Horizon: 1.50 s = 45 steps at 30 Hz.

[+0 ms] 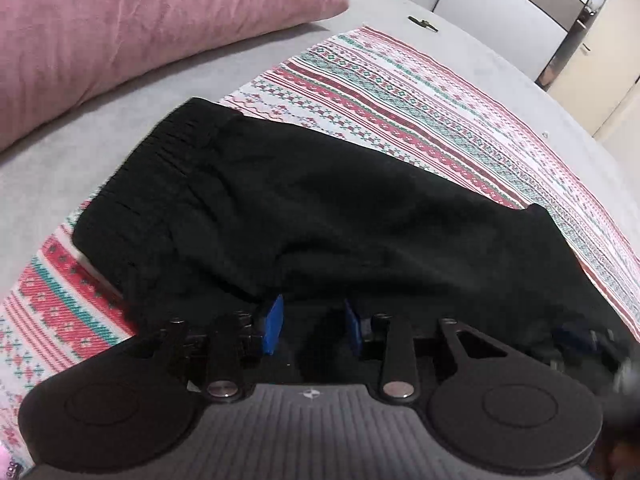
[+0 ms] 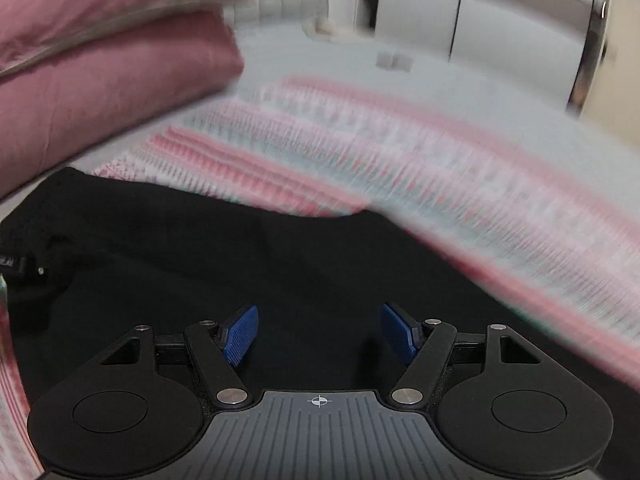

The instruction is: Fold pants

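Both grippers, left gripper and right gripper, hang open over the black pants; waistband lies far-left.

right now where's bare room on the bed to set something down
Free: the patterned cloth beyond the black pants, and the grey bedsheet past its far edge. Crowded: the pink pillow fills the far left.
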{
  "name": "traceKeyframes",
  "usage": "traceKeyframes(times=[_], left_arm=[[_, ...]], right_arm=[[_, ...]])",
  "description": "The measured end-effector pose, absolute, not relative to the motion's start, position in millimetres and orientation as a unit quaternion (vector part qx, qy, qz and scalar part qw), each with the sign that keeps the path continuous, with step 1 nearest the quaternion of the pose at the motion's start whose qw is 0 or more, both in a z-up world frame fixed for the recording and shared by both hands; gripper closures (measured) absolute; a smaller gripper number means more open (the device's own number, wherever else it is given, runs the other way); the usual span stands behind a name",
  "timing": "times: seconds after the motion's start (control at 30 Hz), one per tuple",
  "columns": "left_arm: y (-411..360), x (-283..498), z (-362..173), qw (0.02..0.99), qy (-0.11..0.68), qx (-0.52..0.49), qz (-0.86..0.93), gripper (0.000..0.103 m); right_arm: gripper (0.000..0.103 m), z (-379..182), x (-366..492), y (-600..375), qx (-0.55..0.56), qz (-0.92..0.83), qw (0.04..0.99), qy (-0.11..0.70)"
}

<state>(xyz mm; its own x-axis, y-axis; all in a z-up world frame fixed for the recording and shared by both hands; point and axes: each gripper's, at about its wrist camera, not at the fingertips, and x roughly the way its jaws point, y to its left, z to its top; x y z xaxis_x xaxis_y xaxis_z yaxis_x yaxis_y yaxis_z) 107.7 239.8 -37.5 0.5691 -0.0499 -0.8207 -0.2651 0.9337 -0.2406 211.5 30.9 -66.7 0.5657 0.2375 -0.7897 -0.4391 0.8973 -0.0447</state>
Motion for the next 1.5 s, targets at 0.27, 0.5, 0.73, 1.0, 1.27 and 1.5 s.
traceKeyframes(times=[0.27, 0.5, 0.73, 1.0, 1.27, 1.5], left_arm=[[233, 110, -35, 0.868, 0.464, -0.161, 0.070, 0.039], [233, 115, -35, 0.869, 0.460, -0.169, 0.068, 0.039], [222, 115, -43, 0.876, 0.464, -0.116, 0.061, 0.039], [218, 117, -42, 0.874, 0.466, -0.118, 0.073, 0.039], [219, 115, -43, 0.875, 0.464, -0.119, 0.074, 0.039], [224, 110, -40, 0.877, 0.457, -0.125, 0.081, 0.039]], right_arm=[[0.034, -53, 174, 8, -0.126, 0.239, 0.863, 0.426], [0.054, -12, 313, 5, -0.121, 0.234, 0.879, 0.399], [0.067, -13, 385, -9, -0.011, 0.251, 0.837, 0.486], [0.062, -26, 384, 6, -0.078, 0.268, 0.817, 0.506], [0.098, -35, 369, 28, -0.164, 0.266, 0.816, 0.486], [0.103, -33, 361, 37, -0.192, 0.234, 0.849, 0.432]])
